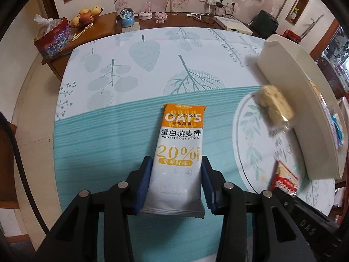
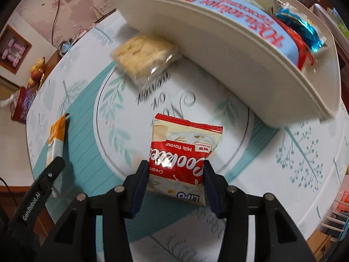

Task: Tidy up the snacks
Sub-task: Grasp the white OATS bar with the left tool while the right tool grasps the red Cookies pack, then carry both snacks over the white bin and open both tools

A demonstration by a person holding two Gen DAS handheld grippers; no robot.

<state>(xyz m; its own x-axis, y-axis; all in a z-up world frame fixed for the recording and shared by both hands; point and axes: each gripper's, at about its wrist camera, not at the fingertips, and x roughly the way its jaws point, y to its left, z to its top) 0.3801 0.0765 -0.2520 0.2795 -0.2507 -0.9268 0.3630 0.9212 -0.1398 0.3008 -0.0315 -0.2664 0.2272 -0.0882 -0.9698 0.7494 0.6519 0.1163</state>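
Observation:
My left gripper (image 1: 176,170) is shut on an orange-and-white protein oat stick (image 1: 182,144), held above the table; the stick also shows at the left of the right wrist view (image 2: 55,137). My right gripper (image 2: 175,170) is shut on a red-and-white cookie packet (image 2: 185,150), whose edge shows in the left wrist view (image 1: 283,182). A clear-wrapped pale rice cake (image 2: 144,53) lies on the tablecloth against the cream tray (image 2: 250,65). The tray holds a blue box (image 2: 244,15), a red packet and a shiny blue packet (image 2: 301,28).
The round table has a teal-and-white leaf-print cloth (image 1: 130,69). Behind it a wooden sideboard carries a fruit bowl (image 1: 86,16), a bagged box (image 1: 53,37), a snow globe (image 1: 127,18) and a white device (image 1: 233,25). A chair back stands at left.

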